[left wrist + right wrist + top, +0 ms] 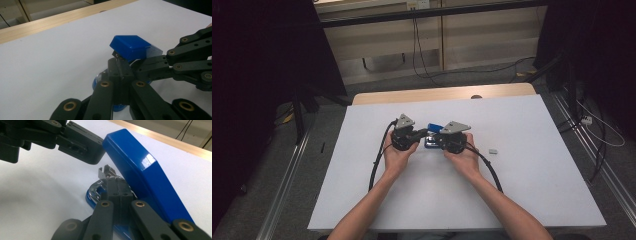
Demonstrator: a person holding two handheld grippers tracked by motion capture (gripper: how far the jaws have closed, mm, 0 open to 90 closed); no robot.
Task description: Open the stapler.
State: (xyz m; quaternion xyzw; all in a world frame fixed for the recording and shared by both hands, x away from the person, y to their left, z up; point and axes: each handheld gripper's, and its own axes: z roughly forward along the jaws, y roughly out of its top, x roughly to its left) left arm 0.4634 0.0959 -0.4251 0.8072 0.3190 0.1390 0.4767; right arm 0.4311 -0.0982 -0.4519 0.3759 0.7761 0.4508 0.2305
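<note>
Gripping the blue stapler, both grippers' fingers clench; its lid tilts upward.

Table top: white surface, laid over most of the table.
Far edge: strip of light wood along the far side, with 1 small dark mark on it.
Small grey piece: lies alone on the white, right of centre.
Background: pale cabinet panels, with black cable hanging in front of them.
Floor: grey carpet, 2 metal rails, 1 on each side.
</note>
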